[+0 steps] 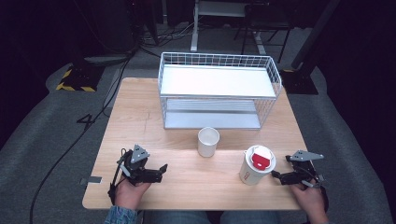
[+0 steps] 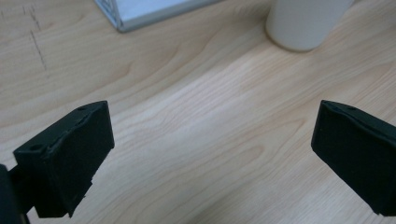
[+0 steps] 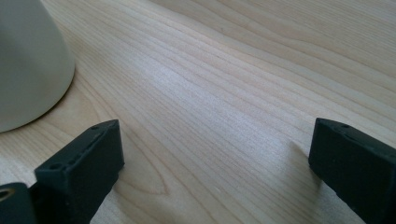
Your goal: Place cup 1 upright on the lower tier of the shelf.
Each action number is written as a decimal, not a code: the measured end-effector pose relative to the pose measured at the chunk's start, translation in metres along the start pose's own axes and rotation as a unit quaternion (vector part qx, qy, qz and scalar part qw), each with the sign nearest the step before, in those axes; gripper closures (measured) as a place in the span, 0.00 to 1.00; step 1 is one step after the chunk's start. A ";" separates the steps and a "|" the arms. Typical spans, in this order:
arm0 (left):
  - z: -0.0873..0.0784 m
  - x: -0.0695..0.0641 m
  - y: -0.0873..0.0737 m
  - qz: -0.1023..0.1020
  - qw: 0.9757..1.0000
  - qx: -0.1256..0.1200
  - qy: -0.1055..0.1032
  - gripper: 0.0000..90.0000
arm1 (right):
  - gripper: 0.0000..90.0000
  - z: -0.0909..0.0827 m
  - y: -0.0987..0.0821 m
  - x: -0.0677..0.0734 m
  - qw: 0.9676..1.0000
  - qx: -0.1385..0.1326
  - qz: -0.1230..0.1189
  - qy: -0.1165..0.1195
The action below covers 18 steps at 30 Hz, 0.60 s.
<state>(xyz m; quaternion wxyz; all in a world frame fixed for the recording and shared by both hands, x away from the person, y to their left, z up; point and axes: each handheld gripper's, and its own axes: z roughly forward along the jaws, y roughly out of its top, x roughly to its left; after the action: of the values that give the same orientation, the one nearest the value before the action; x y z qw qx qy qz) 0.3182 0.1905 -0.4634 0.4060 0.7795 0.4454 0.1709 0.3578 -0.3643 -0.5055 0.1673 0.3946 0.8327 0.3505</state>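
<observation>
The left claw (image 1: 161, 170) rested low on the near left part of the tabletop (image 1: 140, 116), held in a hand (image 1: 128, 191) that came in from the bottom edge, and its jaws stood wide apart with nothing but bare wood between them. In the left gripper view the same claw (image 2: 212, 154) pointed toward an open white cup (image 2: 306, 21), which stood well ahead and to the right of the jaws, with a corner of the wire rack (image 2: 140, 11) at the top edge. The right claw (image 1: 276, 176) lay at the near right, gripped by the other hand (image 1: 308, 198), also spread wide and empty, its tips just beside a lidded cup (image 1: 257, 164) without clearly touching it. That cup stood upright on the tabletop and bore a white lid with a red tab. In the right gripper view the right claw (image 3: 215, 154) straddled empty wood, and the lidded cup's pale wall (image 3: 28, 65) rose just left of the left jaw. The open cup (image 1: 208, 141) stood upright near the middle of the tabletop, between the two claws and in front of the rack (image 1: 219, 88), whose white upper shelf was bare.
</observation>
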 end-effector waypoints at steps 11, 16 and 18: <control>0.011 -0.018 0.025 0.020 0.998 -0.047 -0.043 0.00 | 0.04 0.000 0.000 0.000 1.000 0.000 0.004 -0.005; 0.016 -0.021 0.033 0.021 0.996 -0.064 -0.052 0.00 | 0.04 0.000 0.000 0.000 1.000 -0.001 0.006 -0.005; 0.018 -0.024 0.035 0.020 0.995 -0.077 -0.057 0.00 | 0.04 0.000 0.000 0.000 1.000 0.000 0.007 -0.007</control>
<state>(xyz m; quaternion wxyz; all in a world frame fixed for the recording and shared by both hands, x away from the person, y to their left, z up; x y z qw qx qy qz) 0.3360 0.1525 -0.4443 0.4864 0.7629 0.3912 0.1682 0.3581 -0.3639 -0.5056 0.1710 0.4026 0.8287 0.3492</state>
